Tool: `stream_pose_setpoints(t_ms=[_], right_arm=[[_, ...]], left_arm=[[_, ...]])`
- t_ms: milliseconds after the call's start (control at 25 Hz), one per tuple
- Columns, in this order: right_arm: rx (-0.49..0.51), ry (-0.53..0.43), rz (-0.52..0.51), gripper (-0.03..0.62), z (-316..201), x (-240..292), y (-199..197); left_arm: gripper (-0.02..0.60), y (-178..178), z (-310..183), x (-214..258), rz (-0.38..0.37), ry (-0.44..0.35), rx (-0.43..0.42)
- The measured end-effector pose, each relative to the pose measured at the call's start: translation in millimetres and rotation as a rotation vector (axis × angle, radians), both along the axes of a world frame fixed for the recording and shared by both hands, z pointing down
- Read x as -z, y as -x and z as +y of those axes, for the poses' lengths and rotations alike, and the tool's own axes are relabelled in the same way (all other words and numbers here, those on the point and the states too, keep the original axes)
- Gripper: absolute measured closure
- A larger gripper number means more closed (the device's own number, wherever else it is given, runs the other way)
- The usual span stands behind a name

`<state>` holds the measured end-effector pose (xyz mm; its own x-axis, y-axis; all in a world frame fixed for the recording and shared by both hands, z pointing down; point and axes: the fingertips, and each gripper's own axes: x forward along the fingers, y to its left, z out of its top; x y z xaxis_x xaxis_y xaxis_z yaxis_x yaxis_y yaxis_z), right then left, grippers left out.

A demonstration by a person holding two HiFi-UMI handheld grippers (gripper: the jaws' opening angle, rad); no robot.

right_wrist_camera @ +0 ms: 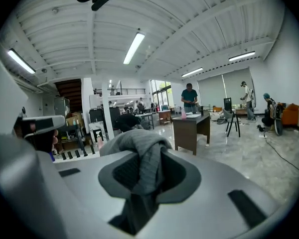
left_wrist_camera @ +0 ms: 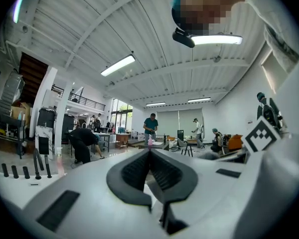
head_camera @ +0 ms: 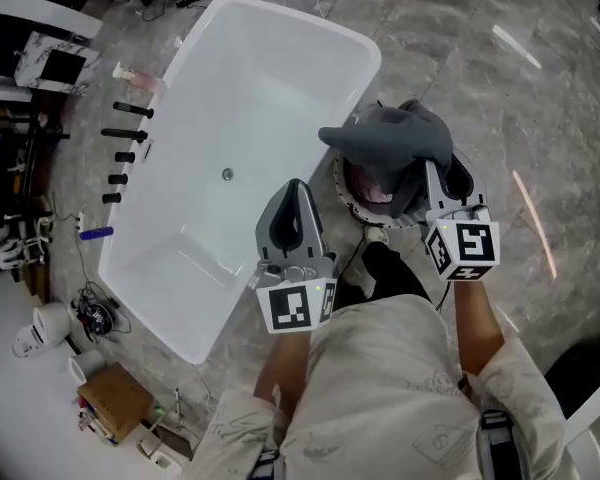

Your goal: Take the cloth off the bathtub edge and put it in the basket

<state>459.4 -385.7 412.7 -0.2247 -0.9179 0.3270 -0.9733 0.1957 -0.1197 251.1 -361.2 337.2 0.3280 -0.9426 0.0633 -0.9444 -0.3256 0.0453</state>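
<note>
In the head view a grey cloth (head_camera: pixel 388 136) hangs bunched over a round dark basket (head_camera: pixel 351 205) that stands on the floor beside the white bathtub (head_camera: pixel 280 43). My right gripper (head_camera: pixel 429 175) is shut on the cloth's right side, just above the basket's opening. The right gripper view shows the ribbed grey cloth (right_wrist_camera: pixel 139 144) pinched between the jaws of the right gripper (right_wrist_camera: pixel 143 159) and draped over them. My left gripper (head_camera: pixel 294 190) hovers over the tub's near rim, left of the basket. Its tips meet, and the left gripper (left_wrist_camera: pixel 150 152) has nothing between them.
Black tap fittings (head_camera: pixel 126 134) line the tub's far side, with a pink bottle (head_camera: pixel 140 76) and a blue item (head_camera: pixel 95 233) nearby. A cardboard box (head_camera: pixel 114 399) and clutter lie at the lower left. A dark desk (right_wrist_camera: pixel 190 129) and several people stand farther off.
</note>
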Motion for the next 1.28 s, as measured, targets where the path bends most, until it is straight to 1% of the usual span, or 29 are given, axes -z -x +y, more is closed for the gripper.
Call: stream_pose_setpoints(t_ms=[160, 440, 560, 760, 840, 920, 1080, 1200, 1280], right_arm=[[0.008, 0.128, -0.001, 0.526, 0, -77, 5], [0.034, 0.344, 0.052, 0.527, -1, -221, 12], [0.025, 0.454, 0.052, 0.528, 2, -278, 11], [-0.003, 0.622, 0.072, 0.526, 9, -354, 5], [-0.013, 0.689, 0.073, 0.526, 13, -380, 3], [-0.013, 0.736, 0.072, 0.525, 15, -399, 2], [-0.004, 0.79, 0.085, 0.525, 19, -425, 0], [-0.01, 0.818, 0.097, 0.523, 22, -435, -2], [-0.016, 0.827, 0.102, 0.505, 24, -439, -3]], left_arm=[[0.578, 0, -1, -23, -0.016, 0.046, 0.01], [0.578, -5, -2, -61, -0.04, 0.124, 0.005], [0.578, -8, -6, -73, -0.045, 0.145, 0.002], [0.578, -11, -11, -84, -0.044, 0.168, -0.003], [0.578, -11, -11, -88, -0.047, 0.177, -0.005], [0.578, -11, -10, -92, -0.055, 0.188, -0.006], [0.578, -11, -6, -104, -0.066, 0.21, -0.004], [0.578, -11, -6, -110, -0.063, 0.222, -0.005], [0.578, -12, -7, -110, -0.06, 0.219, -0.006]])
